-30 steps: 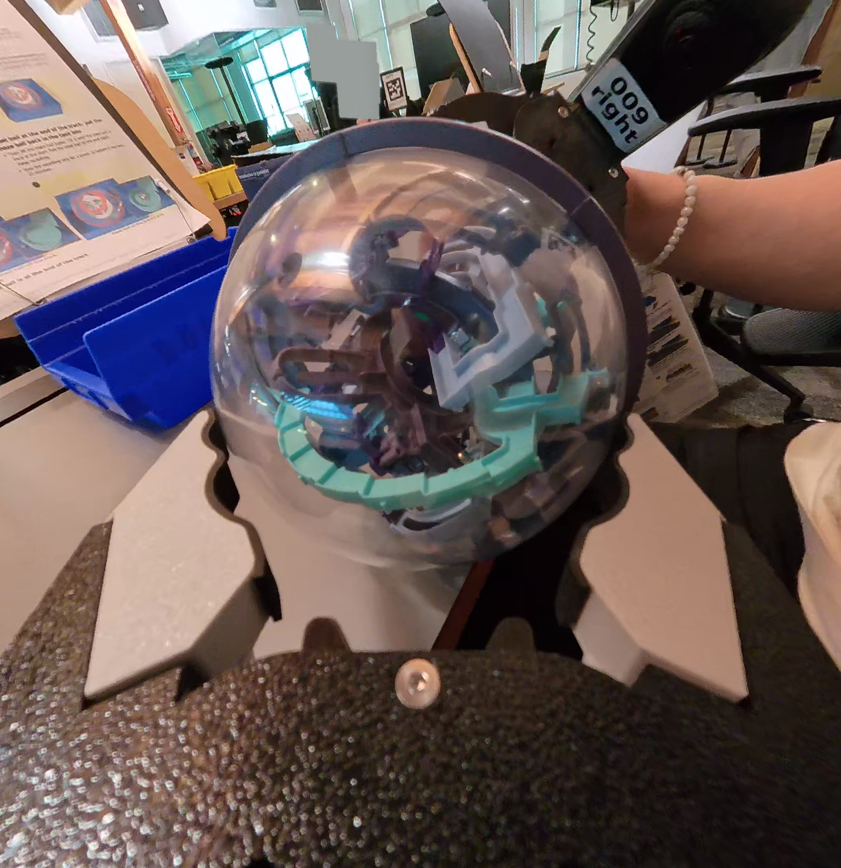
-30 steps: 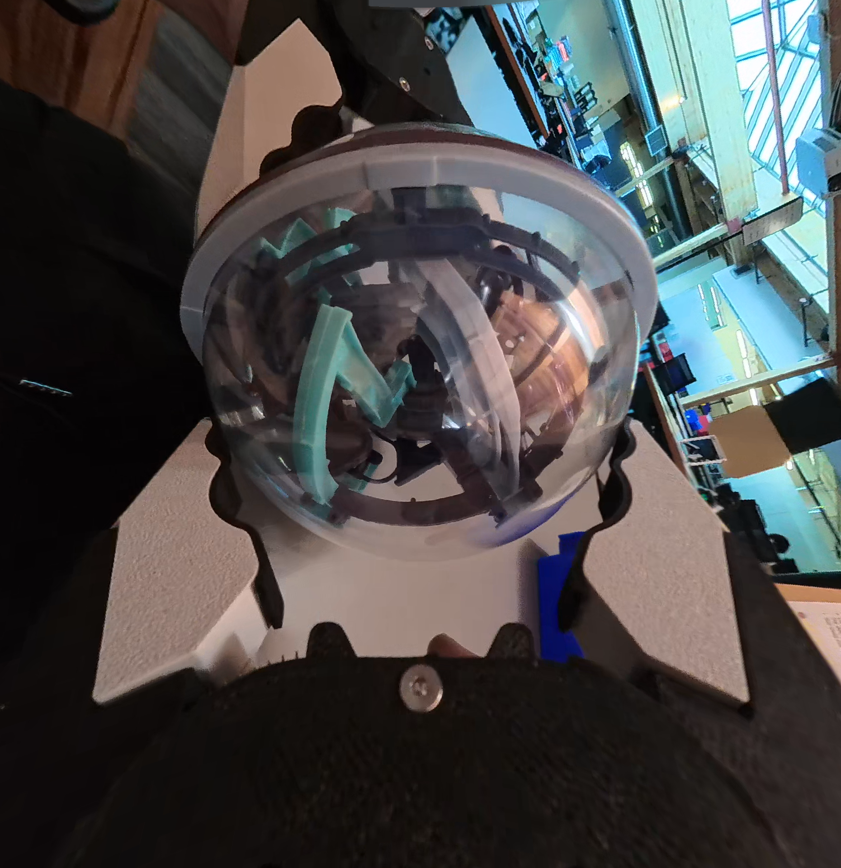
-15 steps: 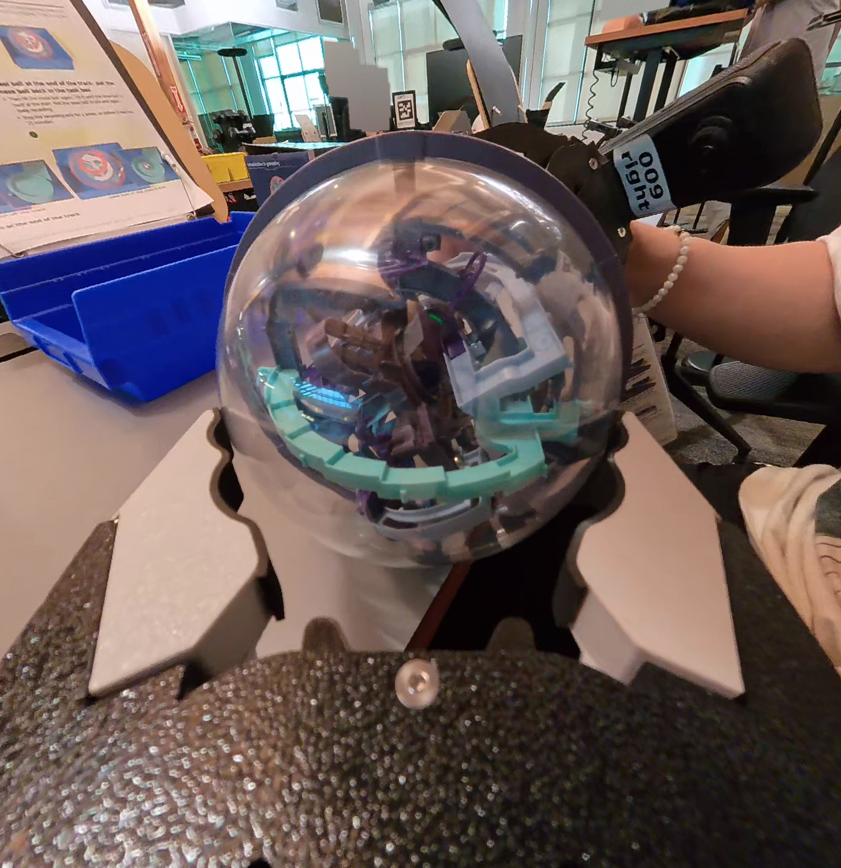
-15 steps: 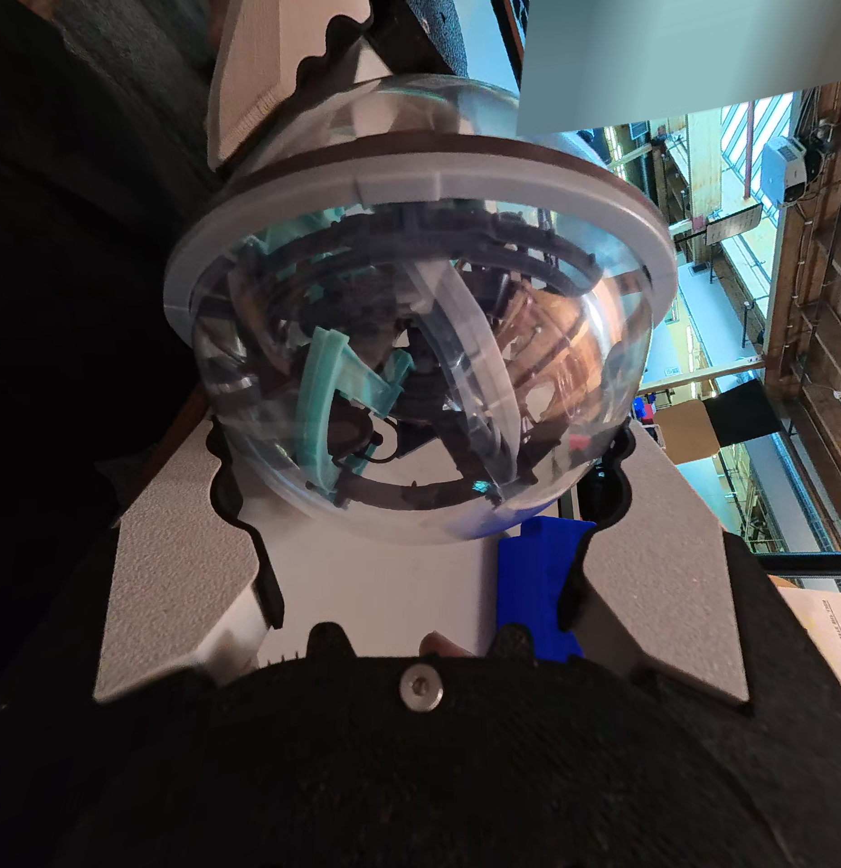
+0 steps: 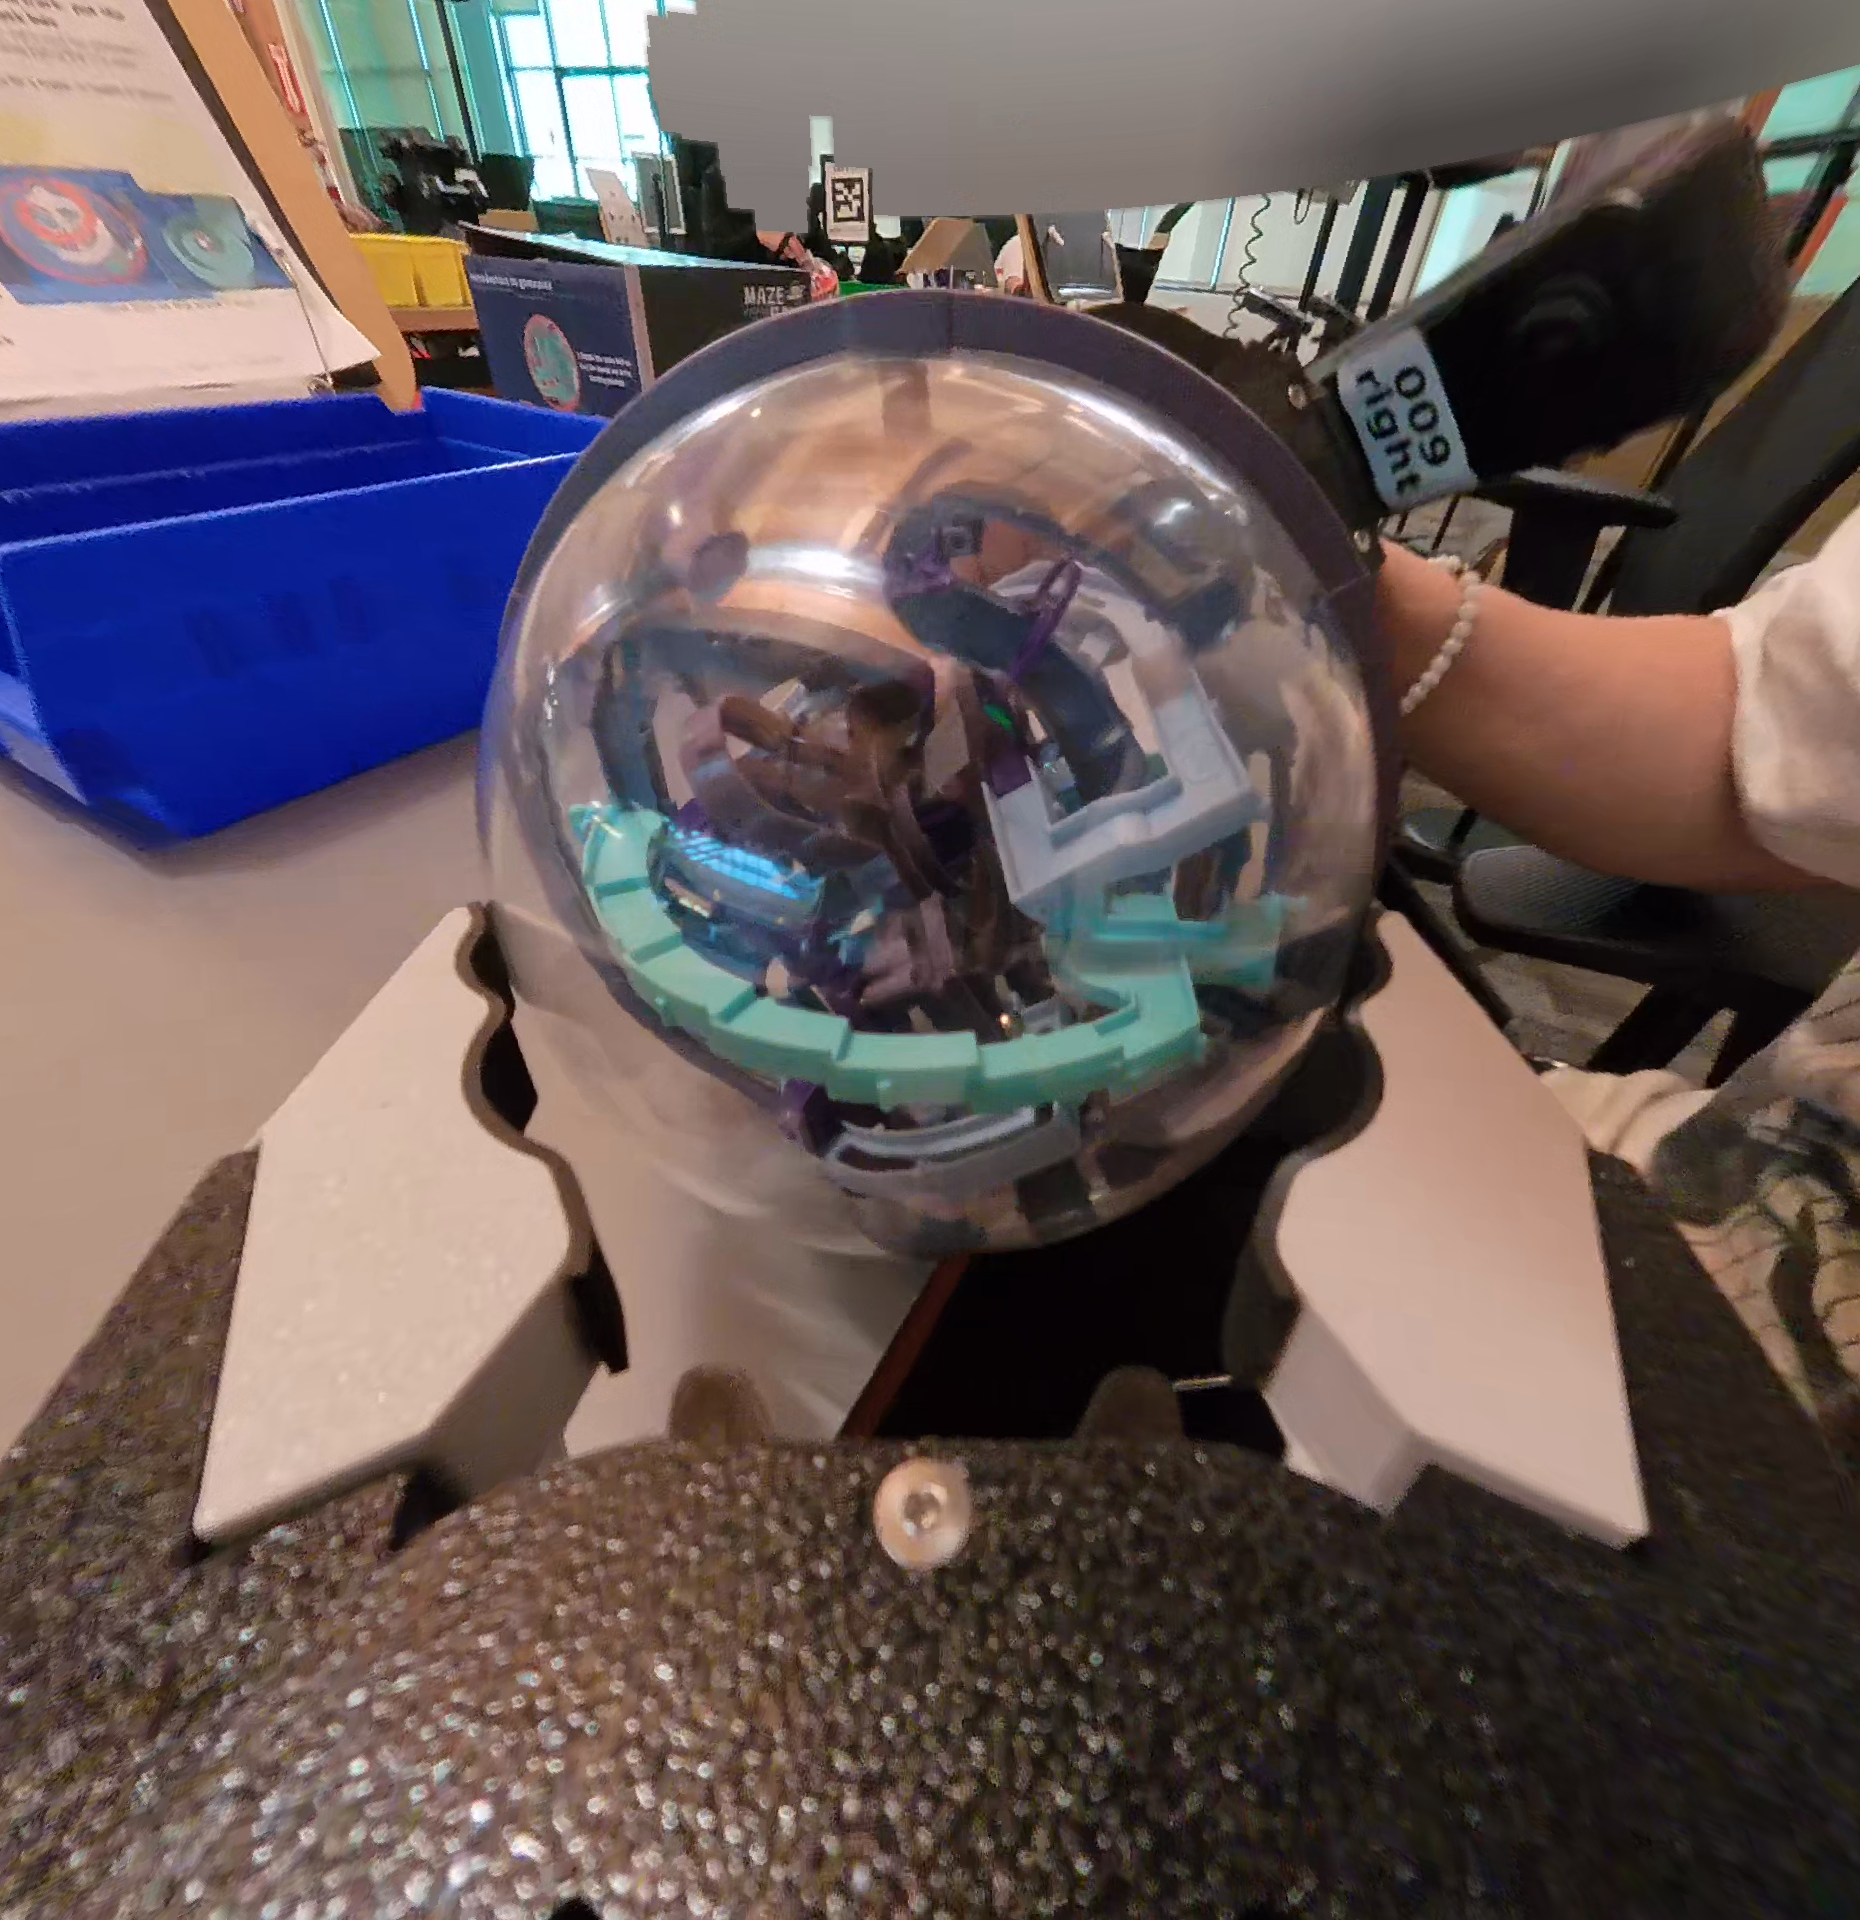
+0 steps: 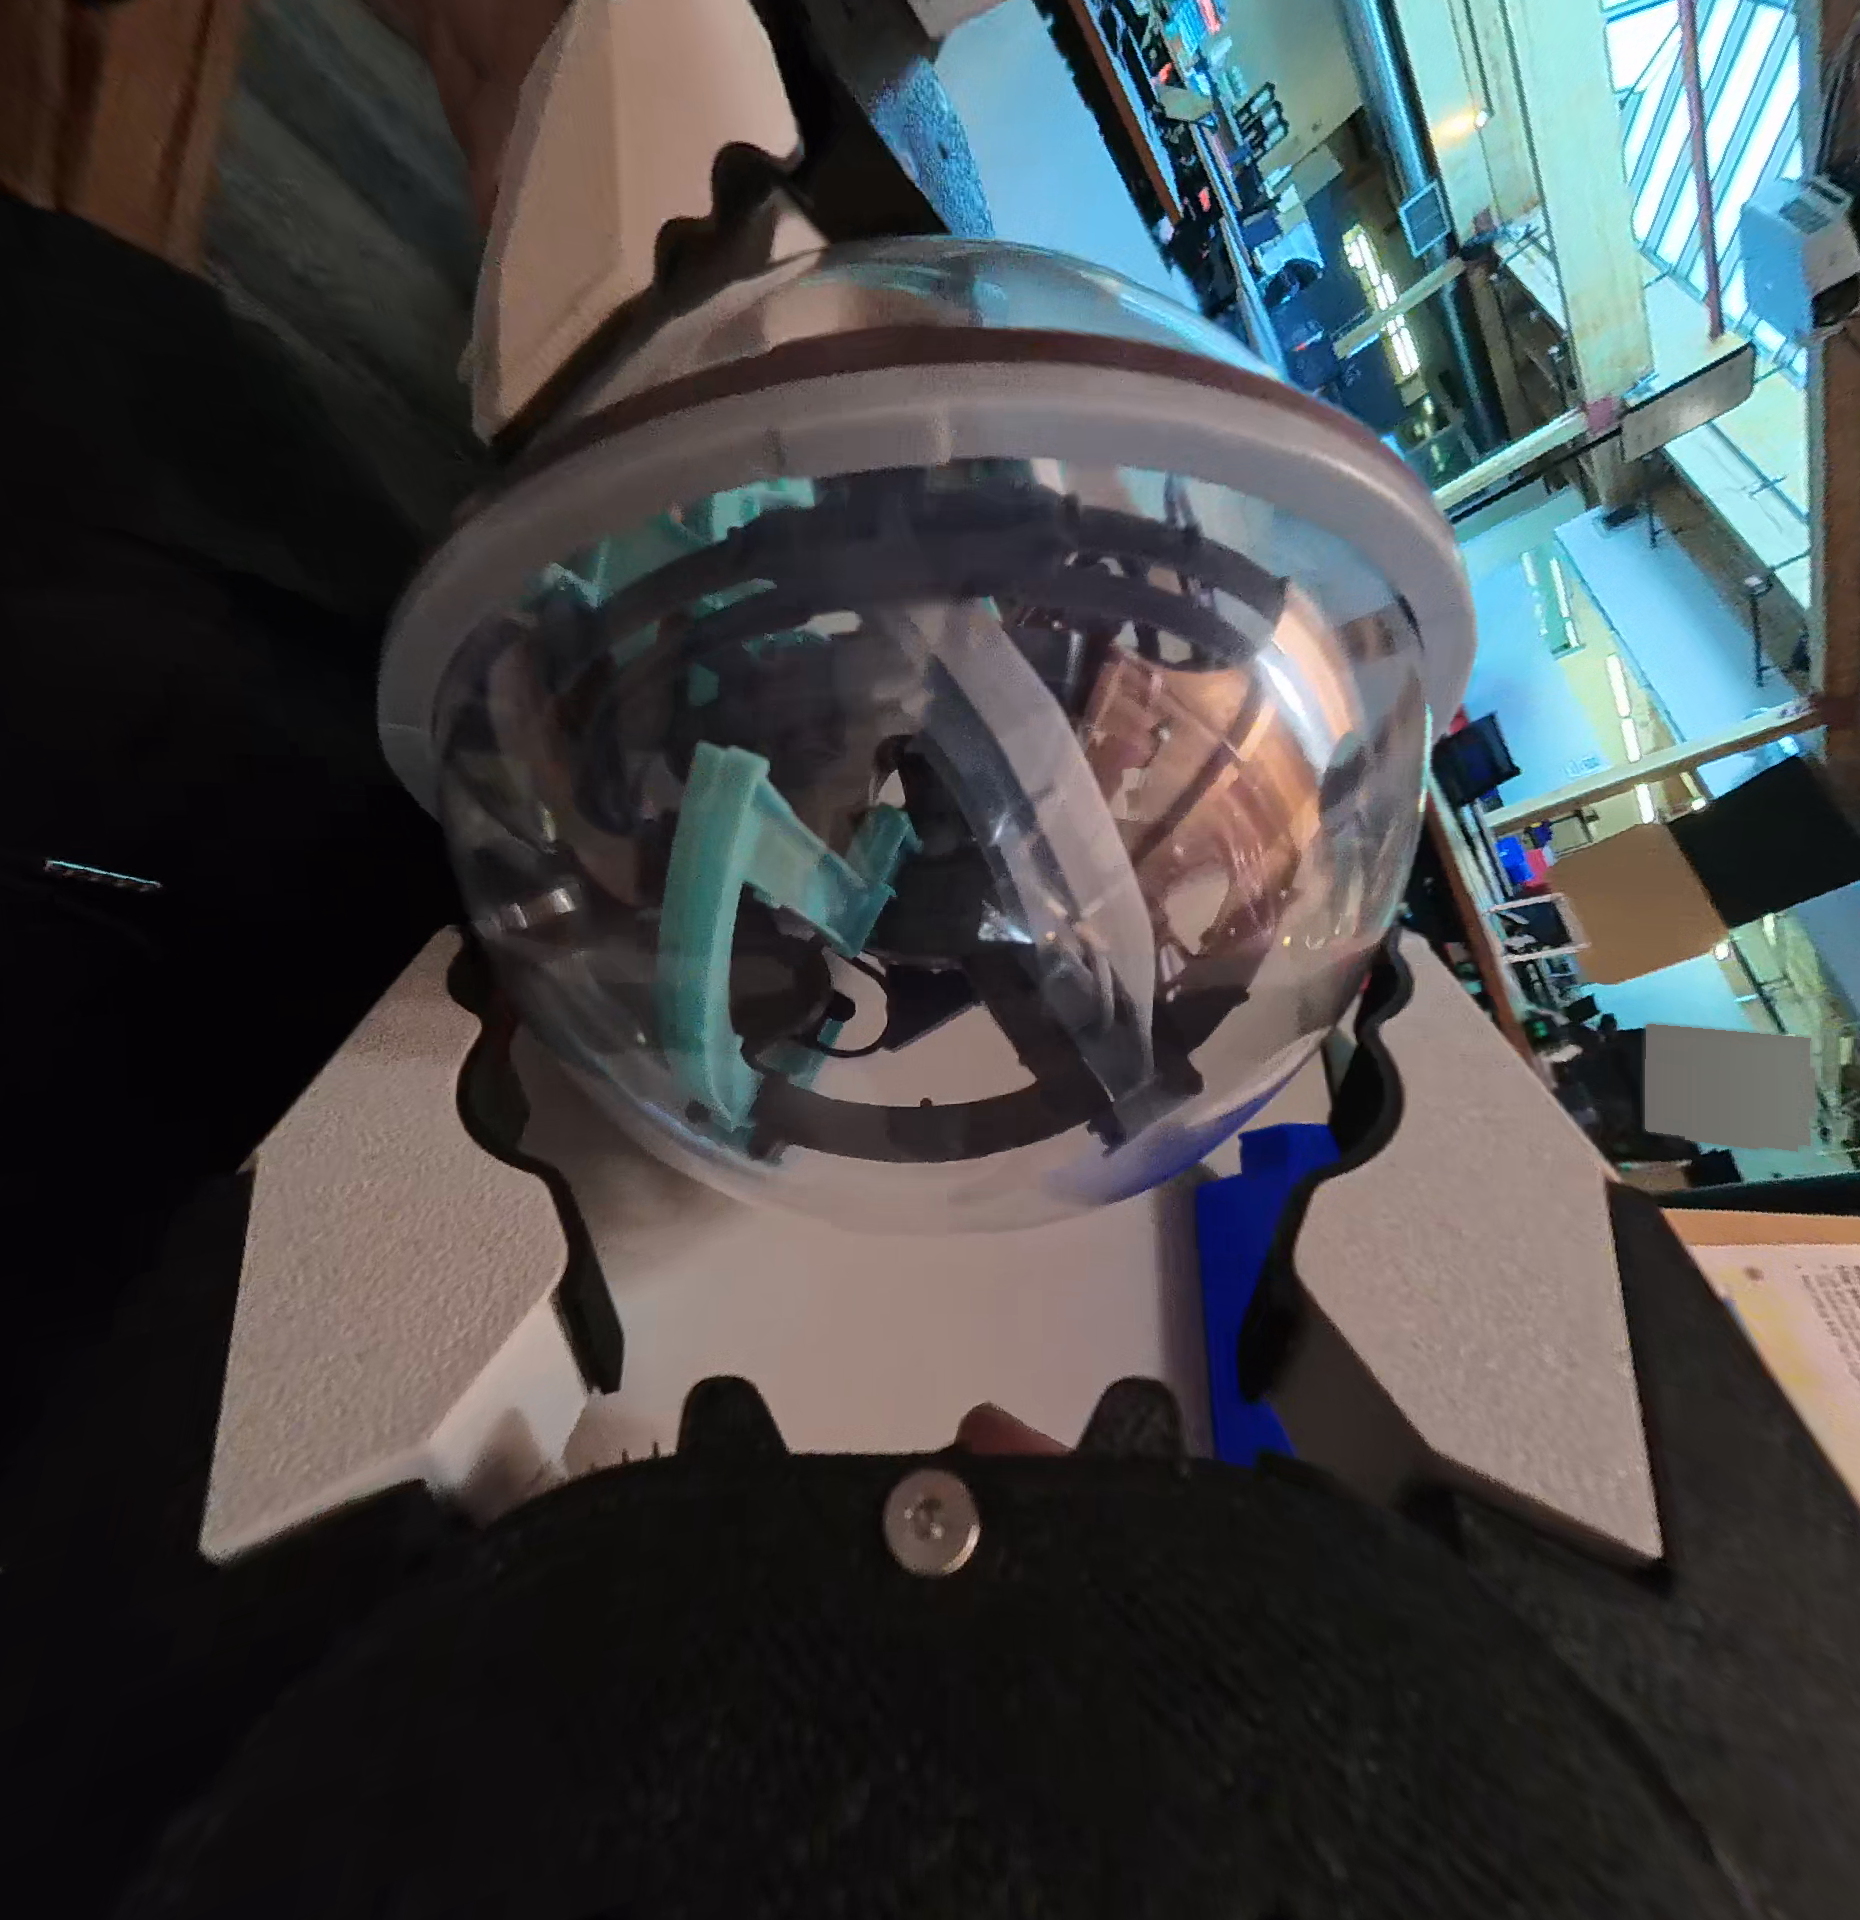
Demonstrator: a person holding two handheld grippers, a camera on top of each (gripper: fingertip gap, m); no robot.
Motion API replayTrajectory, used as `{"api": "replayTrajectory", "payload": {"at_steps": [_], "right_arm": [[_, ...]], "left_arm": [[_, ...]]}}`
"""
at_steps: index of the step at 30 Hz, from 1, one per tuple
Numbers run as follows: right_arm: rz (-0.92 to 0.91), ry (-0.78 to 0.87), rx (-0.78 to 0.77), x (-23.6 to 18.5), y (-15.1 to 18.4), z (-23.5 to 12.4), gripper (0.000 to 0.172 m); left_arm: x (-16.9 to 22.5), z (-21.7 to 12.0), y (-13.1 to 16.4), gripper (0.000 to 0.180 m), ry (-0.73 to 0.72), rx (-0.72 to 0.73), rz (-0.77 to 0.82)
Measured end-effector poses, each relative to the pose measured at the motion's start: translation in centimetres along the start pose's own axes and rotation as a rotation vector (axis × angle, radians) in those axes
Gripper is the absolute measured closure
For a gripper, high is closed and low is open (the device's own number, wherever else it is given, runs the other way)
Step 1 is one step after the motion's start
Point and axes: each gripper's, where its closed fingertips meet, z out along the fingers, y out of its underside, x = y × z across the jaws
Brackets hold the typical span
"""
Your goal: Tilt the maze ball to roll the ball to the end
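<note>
My rig: two handheld grippers, grey fingers on black speckled bodies.

Each of my grippers, left point(image 5: 926, 914) and right point(image 6: 926, 977), showed wavy black pads and a silver screw point(image 5: 922, 1509); the far wrist wore a pearl bracelet point(image 5: 1445, 644) and white sleeve point(image 5: 1819, 717).

Clear plastic maze sphere point(image 5: 926, 790) with teal, grey, purple tracks inside, purple equator ring, held above the surface.

Open-plan lab or workshop: grey worktable point(image 5: 126, 997) with blue plastic bin point(image 5: 230, 582), propped instruction sheet point(image 5: 105, 208), yellow bins point(image 5: 412, 265), office chairs point(image 5: 1591, 914), tall windows point(image 5: 552, 94), fiducial marker sign point(image 5: 849, 208)
</note>
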Motion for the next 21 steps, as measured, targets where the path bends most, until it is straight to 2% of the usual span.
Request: {"api": "replayTrajectory", "payload": {"at_steps": [5,13,21], "right_arm": [[-0.051,0.045,0.025,-0.3,-0.9,0.2,0.016],[-0.119,0.082,0.020,-0.5,-1.0,-0.1,0.015],[-0.125,0.105,-0.040,-0.6,-0.1,-0.7,0.017]], "left_arm": [[0.2,0.1,-0.3,0.023,0.015,0.005,-0.076],[0.3,0.1,-1.9,0.025,0.027,0.067,-0.264],[0.7,0.8,-1.8,0.023,-0.088,0.046,-0.235]]}}
